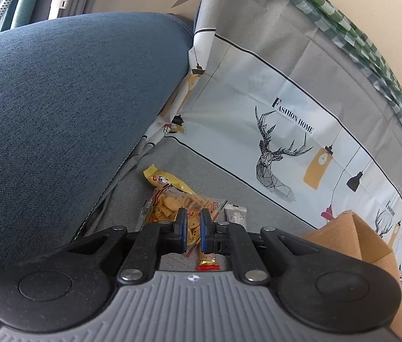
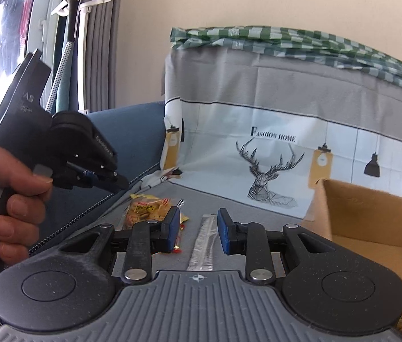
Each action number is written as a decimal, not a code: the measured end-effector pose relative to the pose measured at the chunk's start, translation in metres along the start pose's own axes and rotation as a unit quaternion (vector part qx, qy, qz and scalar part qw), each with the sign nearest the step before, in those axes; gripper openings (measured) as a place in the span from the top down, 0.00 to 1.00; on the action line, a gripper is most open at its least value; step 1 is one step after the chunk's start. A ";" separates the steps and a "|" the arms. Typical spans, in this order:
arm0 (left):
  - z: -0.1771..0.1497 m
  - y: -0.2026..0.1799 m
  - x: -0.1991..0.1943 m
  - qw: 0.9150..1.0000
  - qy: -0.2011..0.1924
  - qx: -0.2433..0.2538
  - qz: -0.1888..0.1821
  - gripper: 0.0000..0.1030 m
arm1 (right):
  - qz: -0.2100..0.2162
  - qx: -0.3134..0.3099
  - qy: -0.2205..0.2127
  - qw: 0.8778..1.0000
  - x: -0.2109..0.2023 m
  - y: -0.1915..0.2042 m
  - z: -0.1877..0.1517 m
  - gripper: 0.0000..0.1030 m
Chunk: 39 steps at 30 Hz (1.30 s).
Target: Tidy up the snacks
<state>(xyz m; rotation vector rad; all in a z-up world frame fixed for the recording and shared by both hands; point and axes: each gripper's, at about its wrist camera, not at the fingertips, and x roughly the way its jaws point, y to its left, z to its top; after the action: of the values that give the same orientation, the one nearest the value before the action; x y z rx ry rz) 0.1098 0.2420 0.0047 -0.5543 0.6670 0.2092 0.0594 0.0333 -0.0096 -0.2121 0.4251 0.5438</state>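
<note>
A long clear plastic snack sachet (image 2: pixel 204 242) is lying flat on the grey fabric seat (image 2: pixel 201 196), its long axis running straight away from the right gripper (image 2: pixel 198 228), whose blue-padded jaws are standing spread wide on either side of it without touching. The left gripper (image 1: pixel 193 225) is holding its jaws narrowly parted over a clear bag of yellow crackers (image 1: pixel 169 203); whether they are touching it, I cannot tell. An open brown cardboard box (image 2: pixel 371 216) is sitting to the right.

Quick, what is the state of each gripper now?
Left gripper: open a little, holding nothing, above the cracker bag.
Right gripper: open wide, empty.
</note>
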 end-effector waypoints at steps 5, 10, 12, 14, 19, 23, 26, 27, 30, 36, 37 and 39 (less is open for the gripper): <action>0.001 0.001 0.011 1.000 0.008 0.003 0.011 0.75 | -0.003 0.021 0.024 0.999 0.023 -0.002 -0.014 0.68; 0.005 0.007 0.024 1.000 0.014 -0.006 0.026 0.42 | -0.015 0.044 0.056 0.997 0.050 -0.008 -0.024 0.62; 0.007 0.009 0.031 0.999 0.026 -0.018 0.016 0.36 | -0.018 0.053 0.064 0.996 0.060 -0.009 -0.025 0.53; 0.007 0.008 0.038 0.999 0.035 -0.019 0.007 0.20 | -0.021 0.060 0.074 0.995 0.070 -0.008 -0.028 0.45; 0.005 -0.003 0.056 0.998 0.056 0.010 0.021 0.06 | -0.025 0.058 0.090 0.994 0.094 -0.003 -0.031 0.34; 0.003 -0.007 0.071 0.997 0.068 0.019 0.033 0.01 | -0.034 0.067 0.103 0.992 0.112 -0.005 -0.033 0.31; 0.003 -0.009 0.082 0.996 0.074 0.028 0.046 0.01 | -0.045 0.077 0.121 0.989 0.127 -0.009 -0.037 0.31; 0.003 -0.010 0.085 0.996 0.074 0.030 0.049 0.01 | -0.048 0.082 0.126 0.987 0.132 -0.010 -0.038 0.31; 0.001 -0.012 0.094 0.995 0.077 0.036 0.056 0.01 | -0.053 0.091 0.141 0.984 0.142 -0.014 -0.043 0.31; -0.005 -0.020 0.109 0.993 0.075 0.062 0.074 0.01 | -0.055 0.085 0.153 0.983 0.154 -0.015 -0.049 0.31; -0.006 -0.022 0.110 0.992 0.073 0.066 0.076 0.01 | -0.052 0.079 0.153 0.984 0.155 -0.015 -0.049 0.31; -0.007 -0.024 0.113 0.992 0.068 0.070 0.078 0.01 | -0.051 0.067 0.150 0.985 0.156 -0.013 -0.049 0.31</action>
<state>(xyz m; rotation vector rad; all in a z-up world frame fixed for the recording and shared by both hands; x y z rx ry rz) 0.2016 0.2192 -0.0622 -0.3836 0.8524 0.2697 0.1701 0.0783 -0.1218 -0.1864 0.7383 0.3820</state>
